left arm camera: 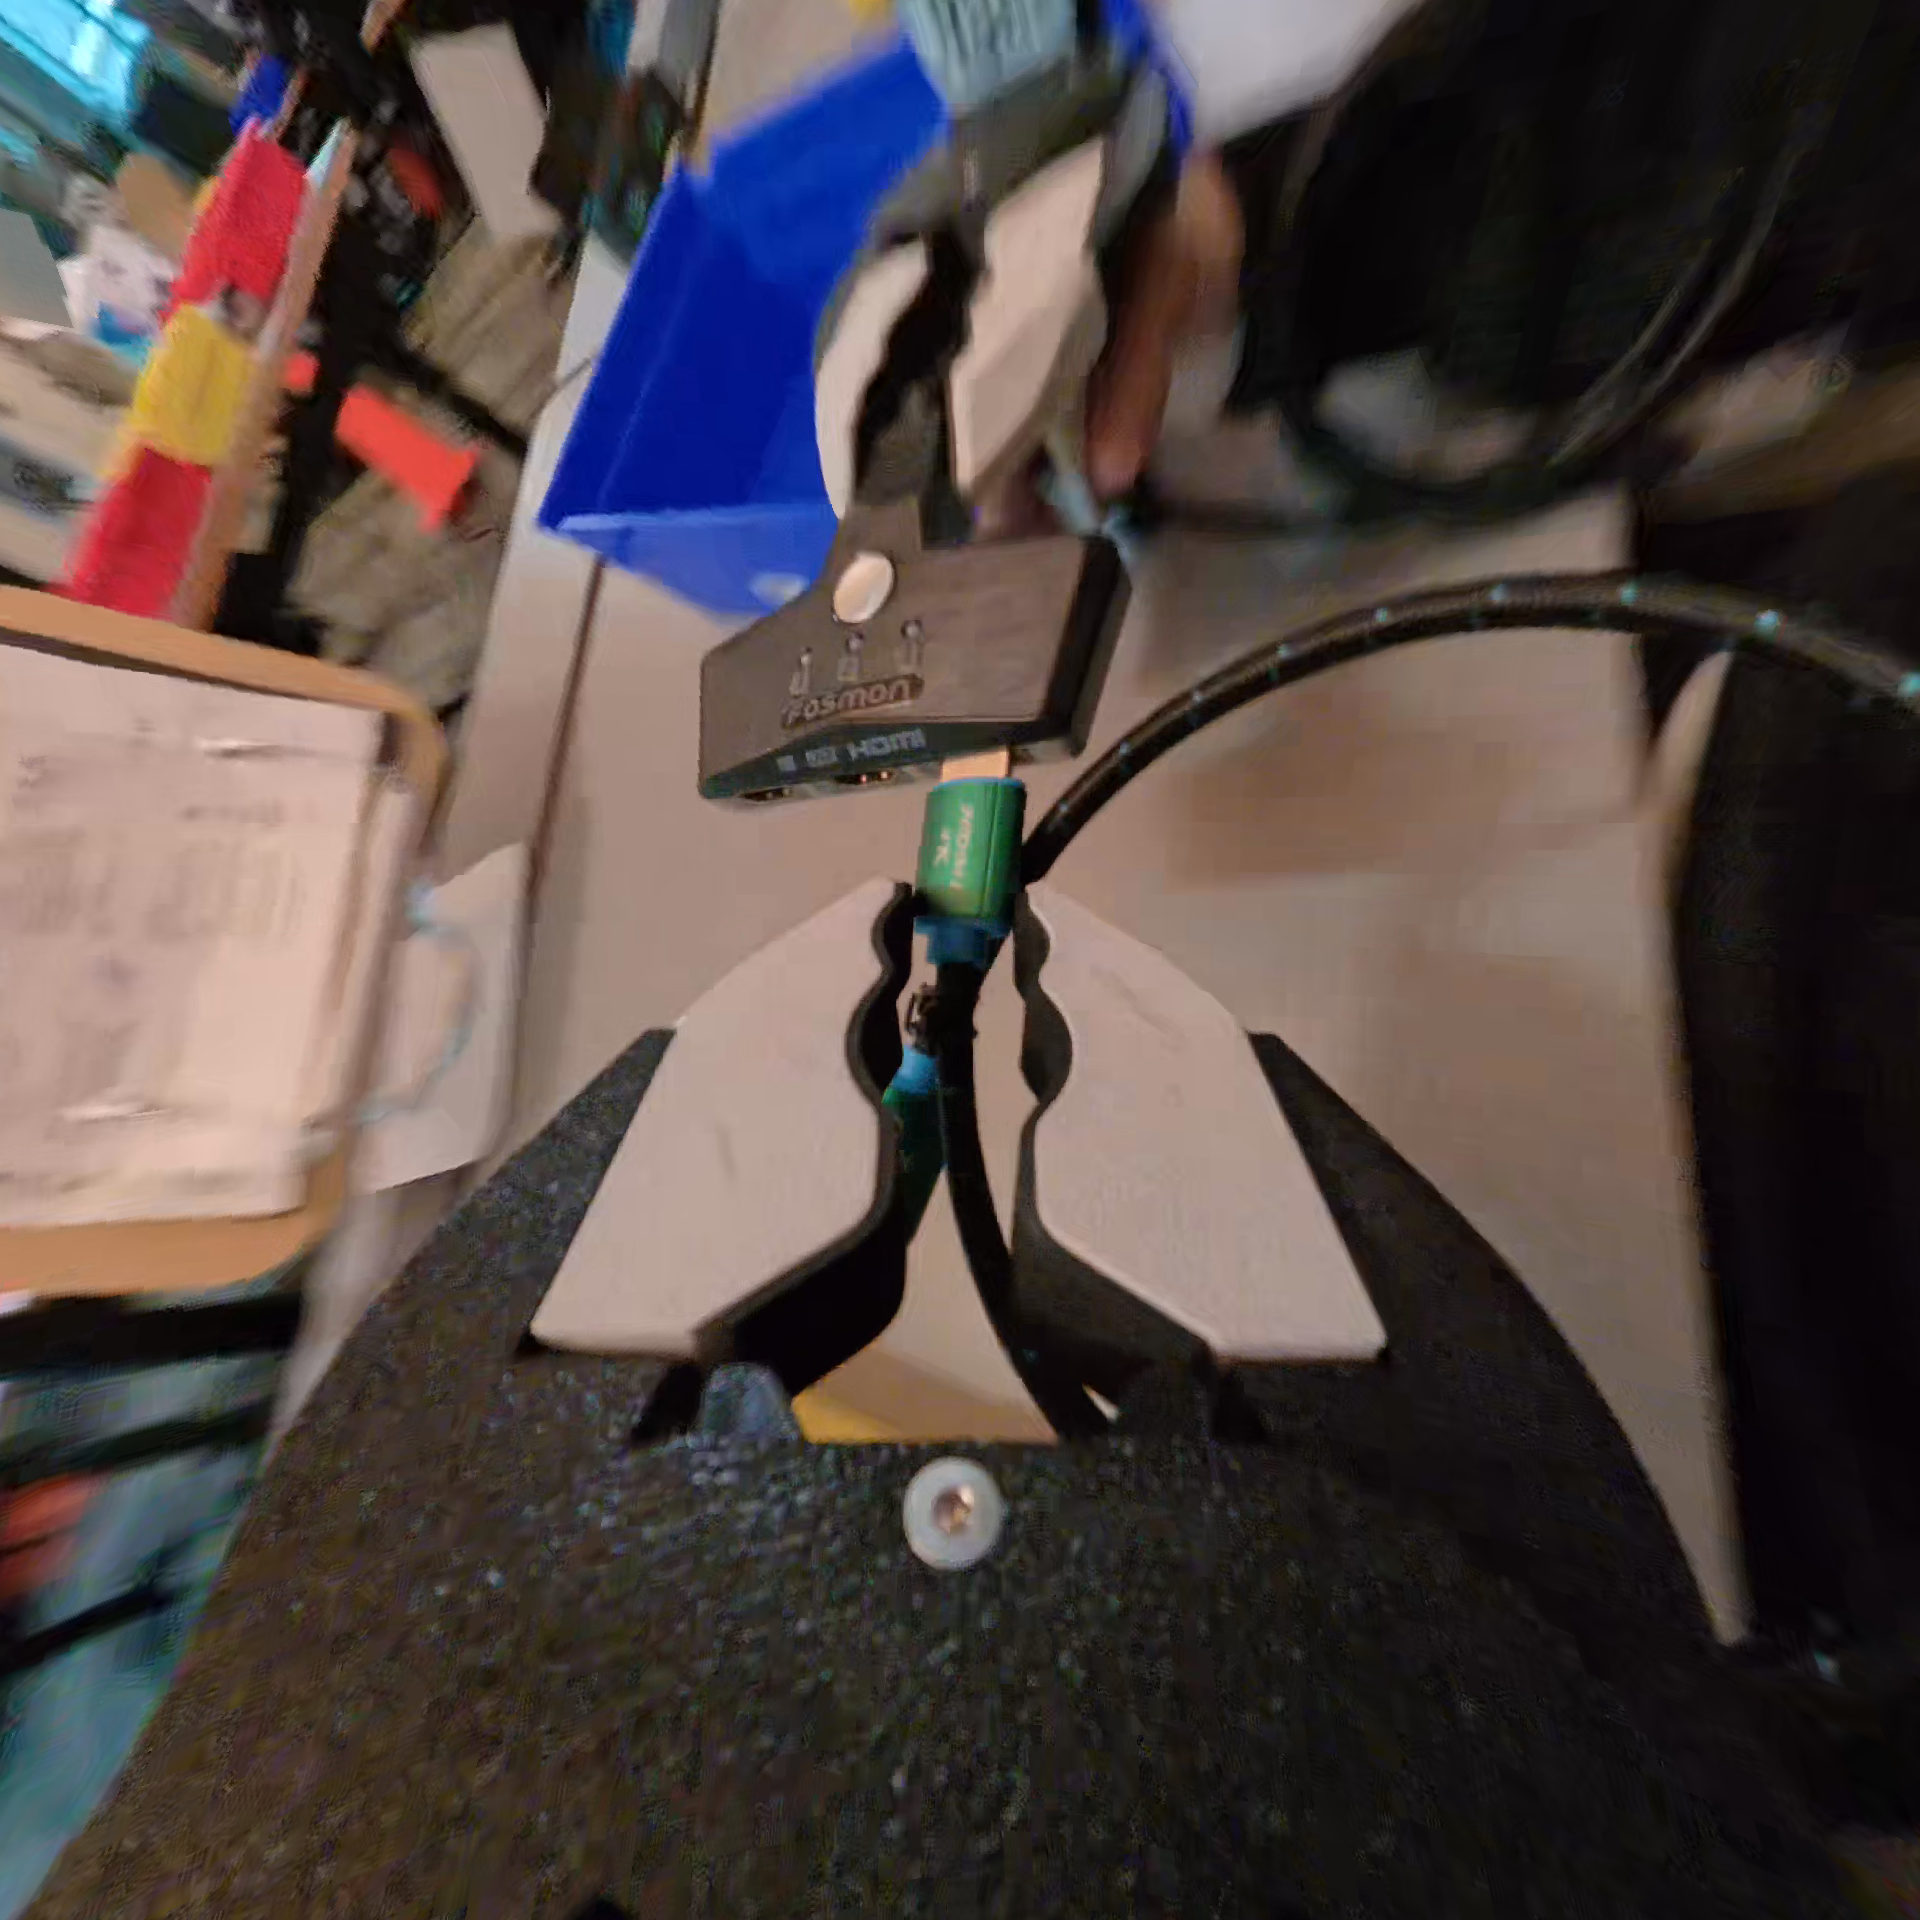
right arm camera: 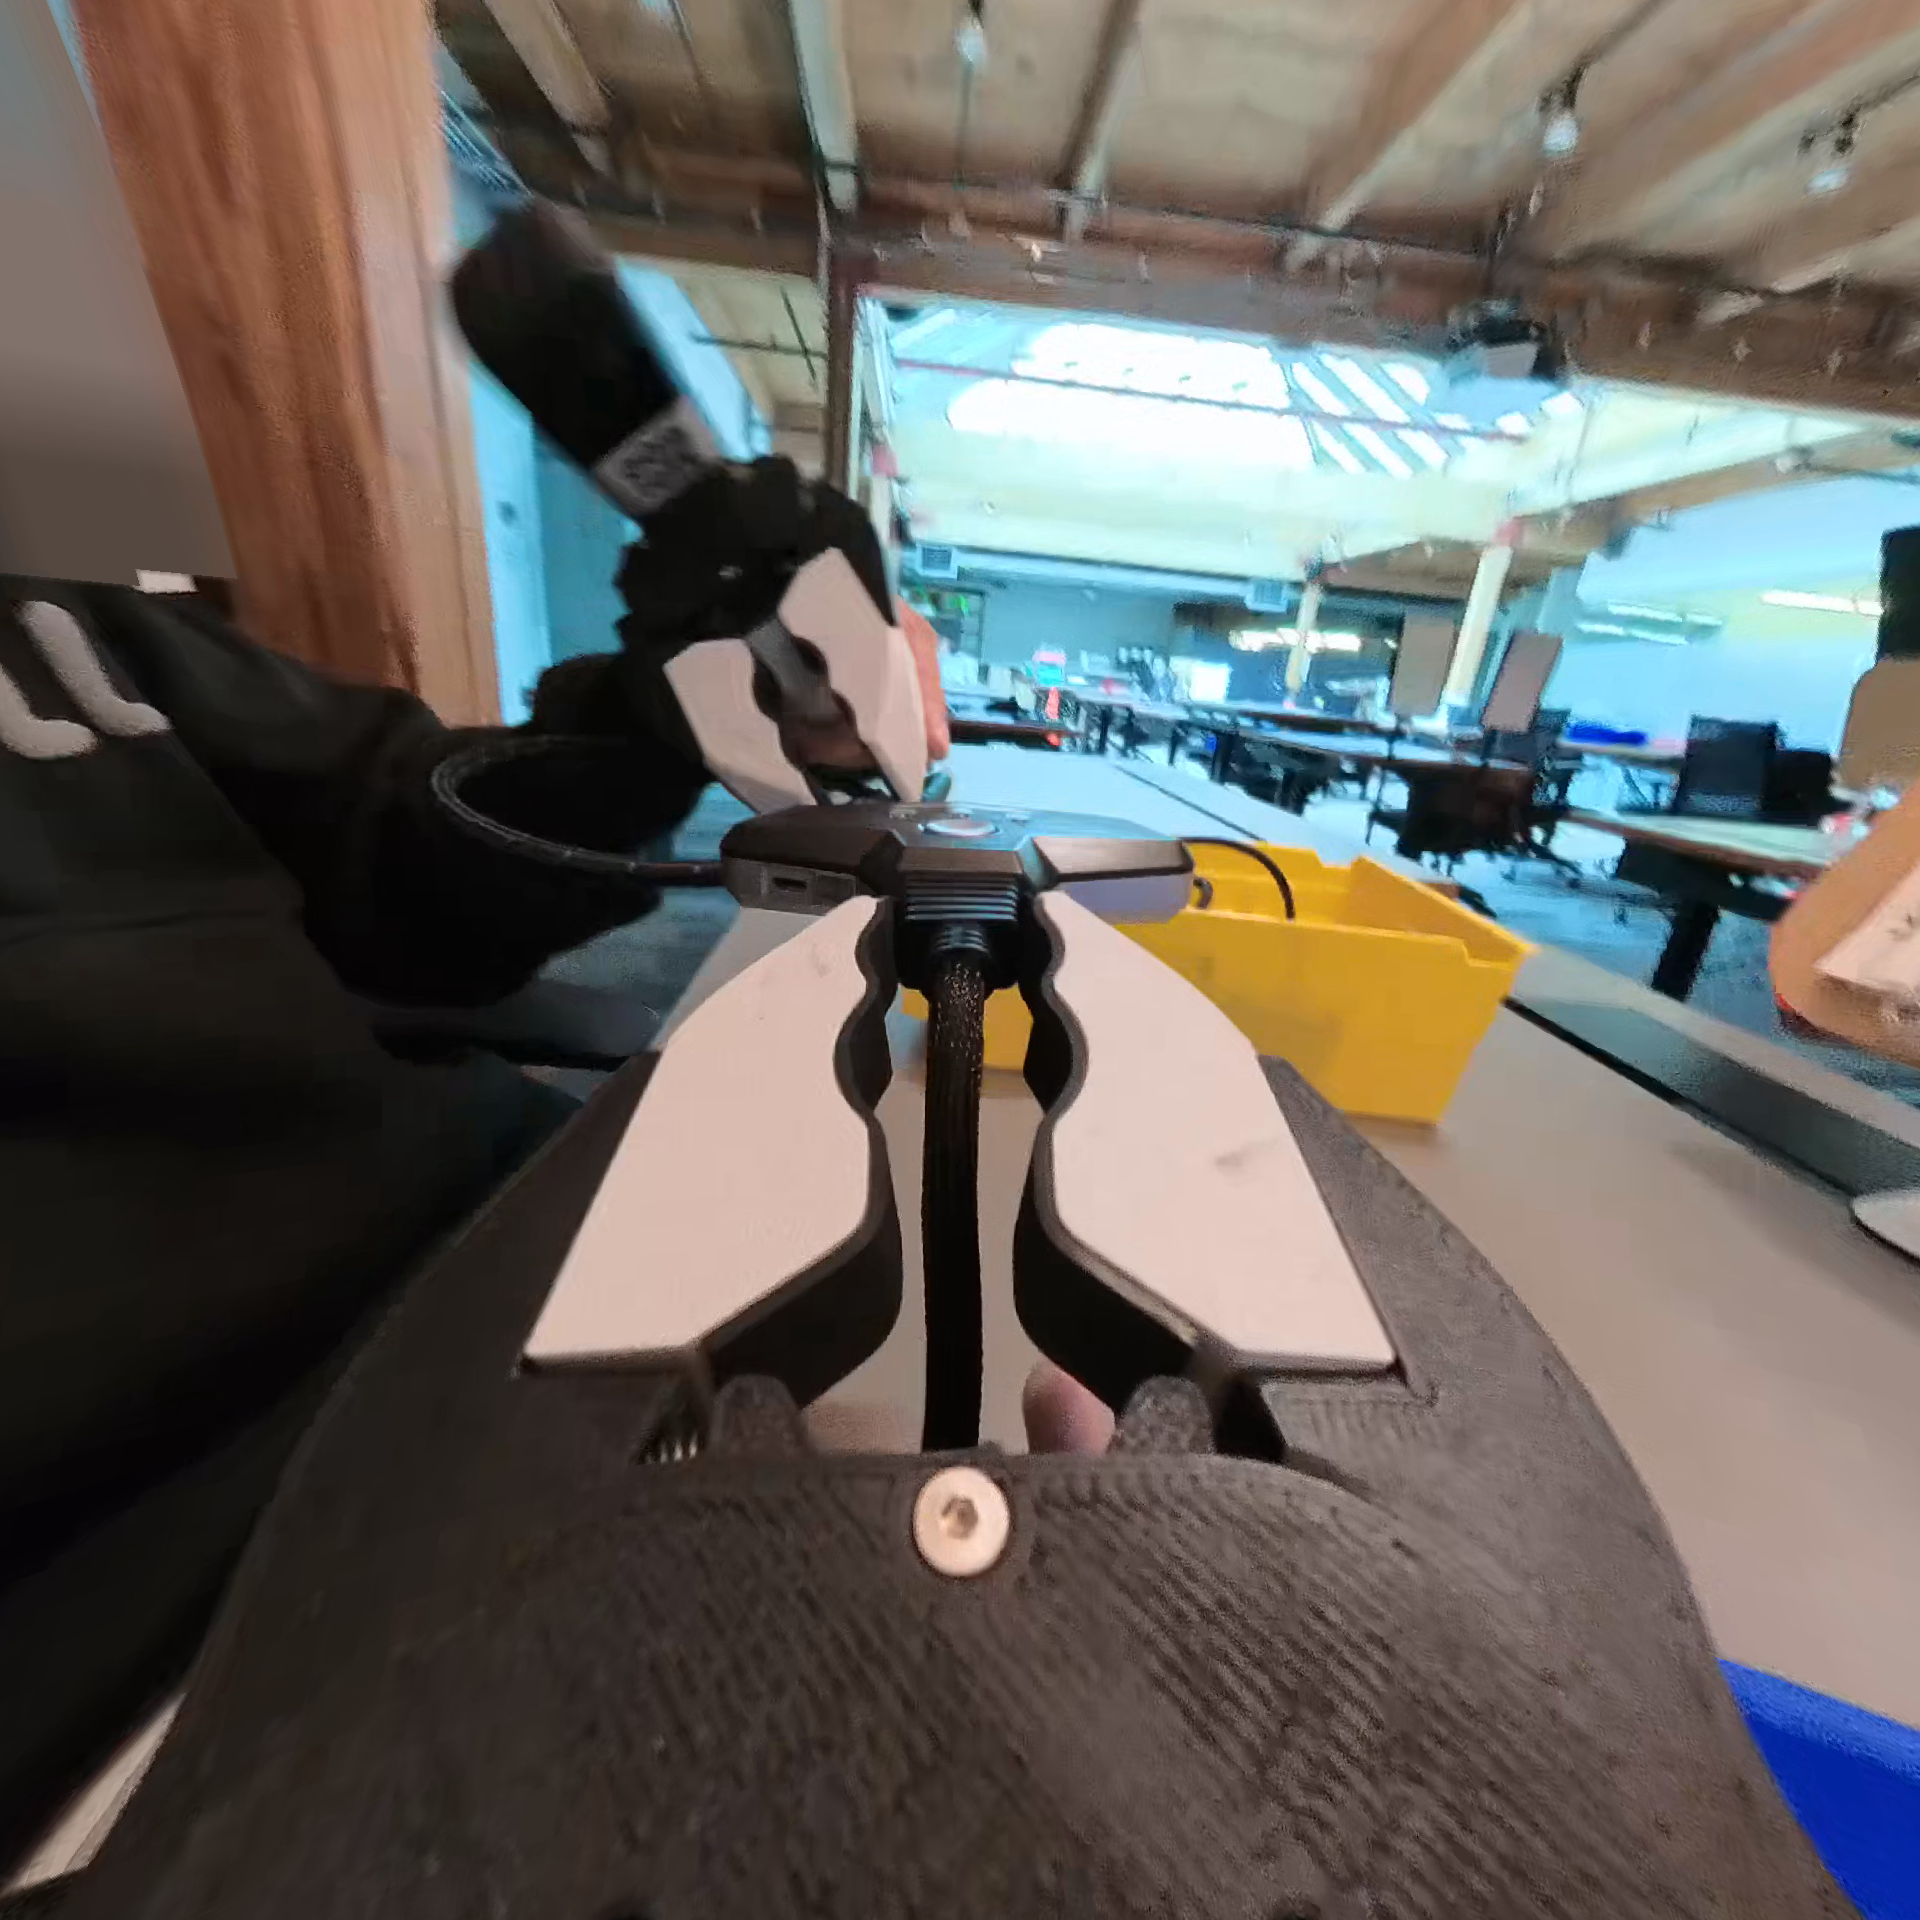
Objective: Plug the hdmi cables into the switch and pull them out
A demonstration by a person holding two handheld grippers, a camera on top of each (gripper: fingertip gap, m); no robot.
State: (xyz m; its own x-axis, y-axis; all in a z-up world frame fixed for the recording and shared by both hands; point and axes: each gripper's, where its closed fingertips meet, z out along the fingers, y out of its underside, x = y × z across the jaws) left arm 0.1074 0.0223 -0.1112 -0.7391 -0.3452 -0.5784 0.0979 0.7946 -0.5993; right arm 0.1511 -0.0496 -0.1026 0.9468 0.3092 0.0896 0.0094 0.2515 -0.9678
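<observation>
Two views cover this moment. From the left wrist, the left hand-held gripper (left arm camera: 961,914) is nearly closed on the blue collar behind a green plug (left arm camera: 964,847), whose metal tip meets the rightmost port of the black switch (left arm camera: 914,675); how deep it sits I cannot tell. The plug shell looks hard and smooth, so it may slip between the pads, and the better hold seems to be its flat sides rather than the soft collar. Its braided cable (left arm camera: 1351,644) arcs off right, stiff enough to tug the plug sideways. A second green plug shows only in part beneath the fingers. Motion blur smears the blue bin (left arm camera: 727,343) and the far gripper. From the right wrist, the right hand-held gripper (right arm camera: 961,914) is closed around the ribbed neck where the switch (right arm camera: 956,847) joins its own cable (right arm camera: 951,1143), holding it above the desk (right arm camera: 1662,1299). The switch looks light and rigid, so that neck is a sound grip, though it can pivot there. Its ports face away, hidden, and the left gripper covers the plug; a yellow bin (right arm camera: 1351,977) stands behind.
</observation>
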